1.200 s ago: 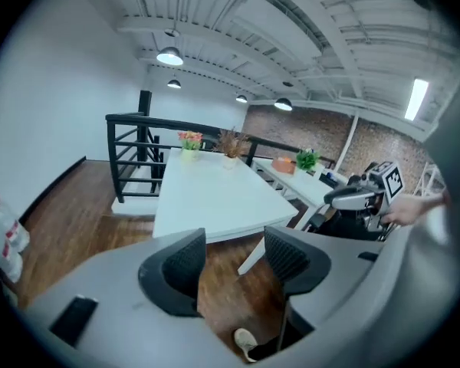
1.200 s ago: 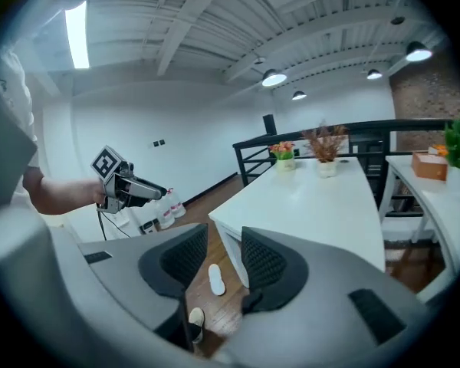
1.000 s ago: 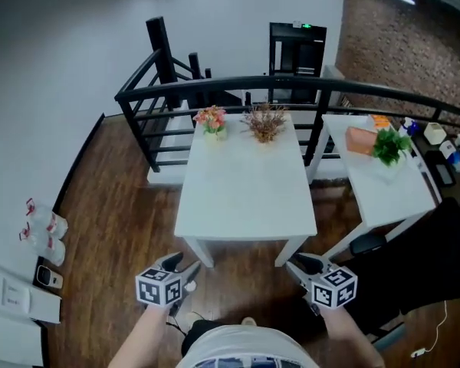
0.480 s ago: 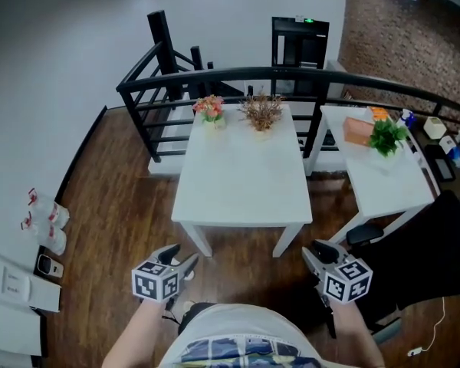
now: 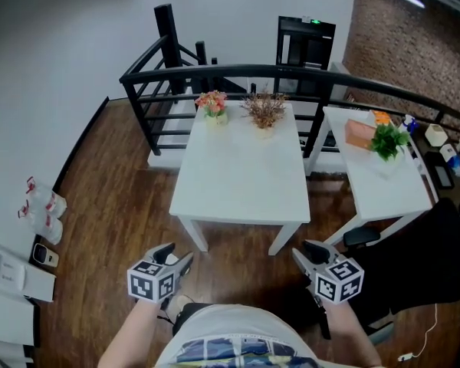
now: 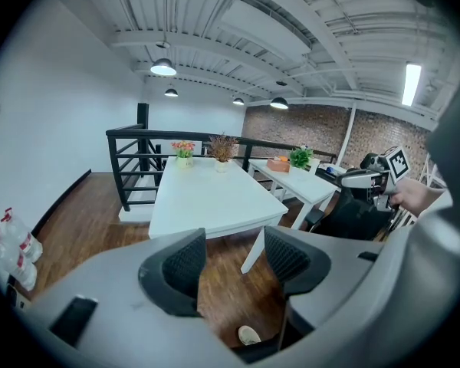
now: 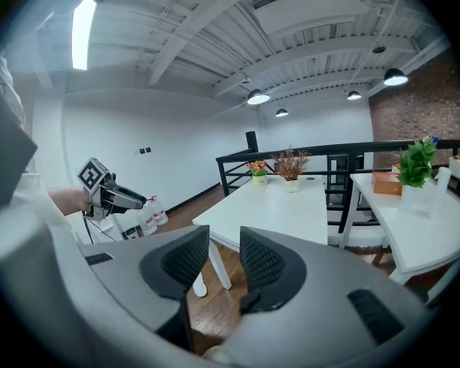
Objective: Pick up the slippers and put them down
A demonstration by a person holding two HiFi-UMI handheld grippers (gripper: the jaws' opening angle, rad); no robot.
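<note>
Left tool (image 5: 175, 255): hovering above the wooden floor (image 5: 115, 205), on the near side of the white tabletop (image 5: 241, 182). Its jaws are standing apart and gripping nothing.

Right tool (image 5: 305, 251): hovering to the right, well apart from the left one. Its jaws are standing apart with a narrower gap and nothing between them.

Slippers: only a pale rounded shape (image 6: 249, 334) is showing on the floor under the left tool; too little of it is visible to say if it is a slipper.

Two flower pots (image 5: 212, 106) are sitting at the tabletop's far edge, before a black railing (image 5: 215, 75).
</note>
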